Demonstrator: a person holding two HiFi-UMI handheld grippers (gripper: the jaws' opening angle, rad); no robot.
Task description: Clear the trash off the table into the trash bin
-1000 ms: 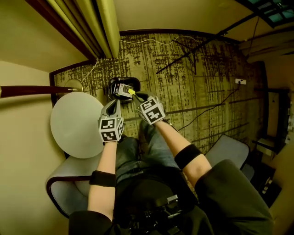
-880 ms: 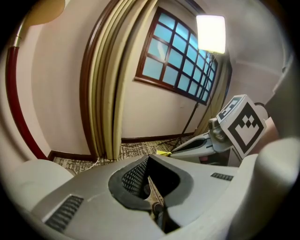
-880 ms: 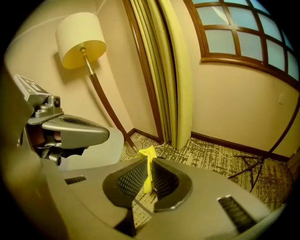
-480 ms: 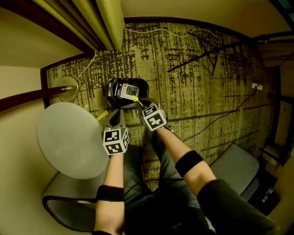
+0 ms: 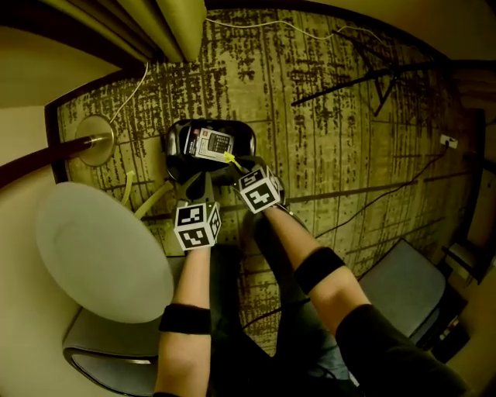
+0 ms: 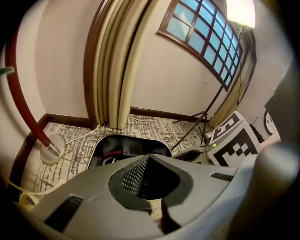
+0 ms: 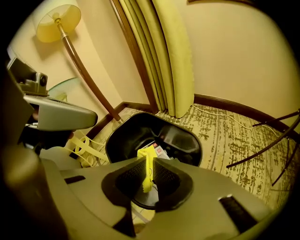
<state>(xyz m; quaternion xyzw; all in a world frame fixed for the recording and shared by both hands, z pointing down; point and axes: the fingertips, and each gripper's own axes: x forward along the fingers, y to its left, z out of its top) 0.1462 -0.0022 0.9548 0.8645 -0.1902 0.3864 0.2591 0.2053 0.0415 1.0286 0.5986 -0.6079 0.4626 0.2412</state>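
A black trash bin (image 5: 172,141) stands on the patterned carpet with a printed box and other trash inside; both gripper views show it too (image 6: 101,143) (image 7: 187,136). My right gripper (image 5: 235,164) hangs just over the bin's near rim, shut on a yellow scrap (image 5: 230,159) that sticks up between its pads (image 7: 147,168). Its jaws have just been opening a little with the scrap still pinched between them. My left gripper (image 5: 198,184) is beside it to the left, also over the near rim, shut with nothing in it (image 6: 149,157).
A round white table (image 5: 101,248) is at the left with a grey chair (image 5: 108,353) below it. A floor lamp's base (image 5: 94,141) and curtain (image 5: 167,23) lie beyond. Cream plastic loops (image 5: 143,203) lie left of the bin. Tripod legs (image 5: 364,77) and cables cross the carpet at right.
Both grippers have sunk toward the bin, which now looks nearer and larger. The yellow scrap has stayed in the right gripper; the left has stayed shut.
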